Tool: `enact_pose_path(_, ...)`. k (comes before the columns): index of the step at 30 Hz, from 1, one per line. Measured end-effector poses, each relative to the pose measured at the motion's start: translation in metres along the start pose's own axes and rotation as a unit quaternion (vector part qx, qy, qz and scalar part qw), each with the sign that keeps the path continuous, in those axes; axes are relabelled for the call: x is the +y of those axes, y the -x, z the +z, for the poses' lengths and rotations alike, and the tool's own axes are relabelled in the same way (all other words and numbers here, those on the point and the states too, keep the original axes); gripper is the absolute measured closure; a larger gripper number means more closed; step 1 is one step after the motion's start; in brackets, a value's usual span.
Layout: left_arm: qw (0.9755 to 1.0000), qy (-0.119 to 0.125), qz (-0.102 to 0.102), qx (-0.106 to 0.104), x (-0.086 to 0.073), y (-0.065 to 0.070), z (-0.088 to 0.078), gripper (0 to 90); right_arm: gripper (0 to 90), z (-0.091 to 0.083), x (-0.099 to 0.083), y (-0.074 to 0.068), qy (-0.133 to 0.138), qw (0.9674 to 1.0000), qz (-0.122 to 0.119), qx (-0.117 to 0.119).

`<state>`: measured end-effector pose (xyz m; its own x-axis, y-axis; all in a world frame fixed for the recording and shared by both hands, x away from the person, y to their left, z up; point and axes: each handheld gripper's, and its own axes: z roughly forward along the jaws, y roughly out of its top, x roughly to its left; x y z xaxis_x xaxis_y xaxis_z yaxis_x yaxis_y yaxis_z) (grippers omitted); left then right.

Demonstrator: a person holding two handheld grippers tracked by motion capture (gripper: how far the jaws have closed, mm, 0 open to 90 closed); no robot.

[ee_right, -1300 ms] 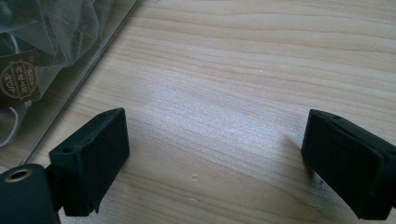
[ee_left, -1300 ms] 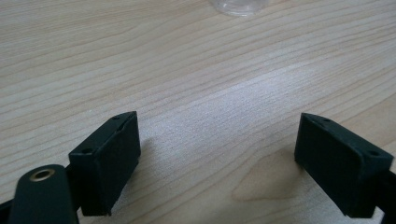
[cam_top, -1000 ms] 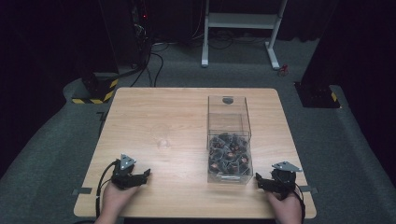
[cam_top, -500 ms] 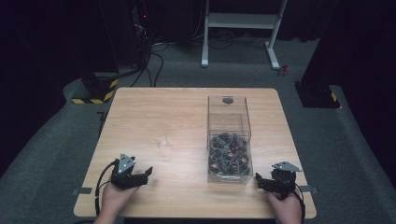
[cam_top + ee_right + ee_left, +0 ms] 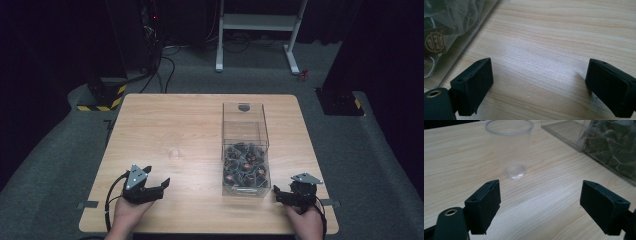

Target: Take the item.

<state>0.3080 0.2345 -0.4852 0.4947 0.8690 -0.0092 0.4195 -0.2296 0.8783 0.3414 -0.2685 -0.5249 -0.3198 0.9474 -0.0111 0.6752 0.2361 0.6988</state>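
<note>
A clear plastic cup (image 5: 510, 147) stands upright and empty on the wooden table (image 5: 190, 125), faint in the high view (image 5: 174, 152). My left gripper (image 5: 544, 202) is open just short of it, jaws wide apart with nothing between them; it rests near the front left edge (image 5: 157, 178). A tall clear box (image 5: 245, 150) holds a heap of dark tea sachets (image 5: 245, 167) in its near half. My right gripper (image 5: 278, 195) lies at the box's front right corner, open (image 5: 540, 85) over bare wood, with the sachets (image 5: 441, 30) behind the box wall to its left.
The box's wall (image 5: 609, 147) runs close on the right of the left gripper view. A hand holds each gripper at the table's near edge. Grey carpet, a white desk frame (image 5: 260, 30) and cables lie beyond the far edge.
</note>
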Motion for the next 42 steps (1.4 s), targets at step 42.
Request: enact_pose_path(42,0.9967,0.023,0.01,-0.077,0.059,0.067,0.031,21.6,7.7,0.0,0.0,-0.001,-0.001,1.0,-0.002,0.004)
